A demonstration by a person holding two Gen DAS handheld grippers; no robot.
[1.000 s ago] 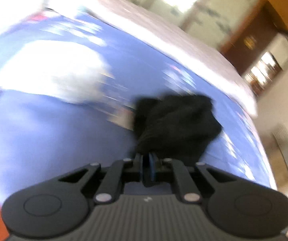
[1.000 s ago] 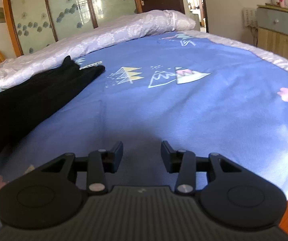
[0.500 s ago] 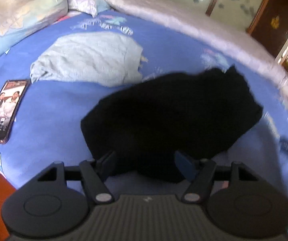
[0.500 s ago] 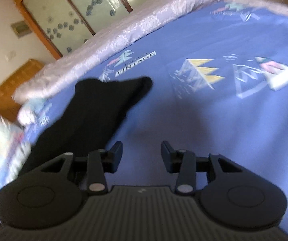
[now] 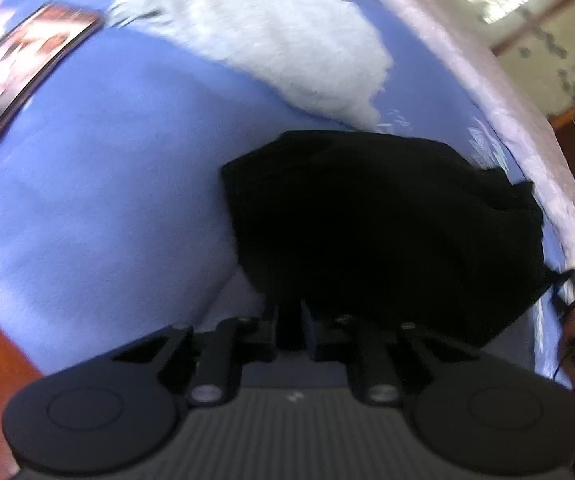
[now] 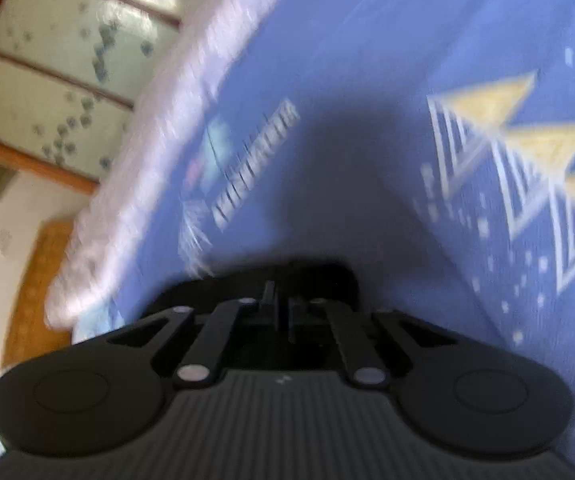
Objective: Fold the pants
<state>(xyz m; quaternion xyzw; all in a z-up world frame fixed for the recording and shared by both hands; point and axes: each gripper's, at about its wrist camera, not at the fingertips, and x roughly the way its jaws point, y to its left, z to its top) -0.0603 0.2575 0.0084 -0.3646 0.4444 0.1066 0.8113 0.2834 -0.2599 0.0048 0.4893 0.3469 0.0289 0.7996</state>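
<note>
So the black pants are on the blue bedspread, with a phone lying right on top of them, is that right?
Not quite. The phone is not on the pants; it lies apart from them on the blue bedspread, off to the upper left. The left wrist view shows this. The pants are indeed on the bedspread.

White lettering is printed on the blue bedsheet (image 6: 327,60) in the right wrist view, but blur makes it unreadable. The phone (image 5: 23,76) screen shows no legible text.
</note>
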